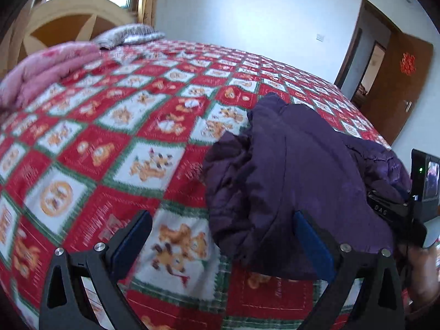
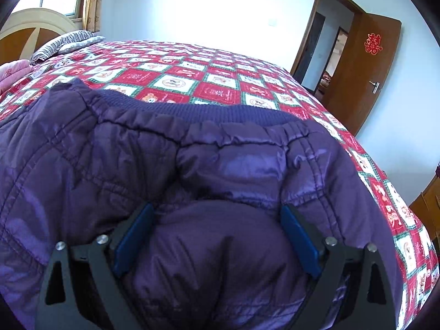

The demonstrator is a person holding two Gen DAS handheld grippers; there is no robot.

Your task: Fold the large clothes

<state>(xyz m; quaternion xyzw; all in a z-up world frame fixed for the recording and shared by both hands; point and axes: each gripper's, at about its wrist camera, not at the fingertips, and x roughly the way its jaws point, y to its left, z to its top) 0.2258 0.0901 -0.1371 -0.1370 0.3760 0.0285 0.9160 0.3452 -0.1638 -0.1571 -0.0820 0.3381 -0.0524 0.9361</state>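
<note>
A dark purple padded jacket (image 1: 297,170) lies bunched on the red checked bedspread (image 1: 115,143). My left gripper (image 1: 222,228) is open over the bedspread, its right finger at the jacket's near edge. In the right wrist view the jacket (image 2: 137,159) fills the foreground, its ribbed hem (image 2: 209,111) lying across the far side. My right gripper (image 2: 217,220) is open, with a puffy fold of the jacket bulging between its fingers. The right gripper's body also shows in the left wrist view (image 1: 418,198), at the jacket's right side.
A folded pink quilt (image 1: 46,68) and a grey striped pillow (image 1: 129,34) lie at the head of the bed by the wooden headboard (image 1: 68,19). An open brown door (image 2: 363,66) stands at the far right. A wooden cabinet (image 2: 429,206) stands beside the bed.
</note>
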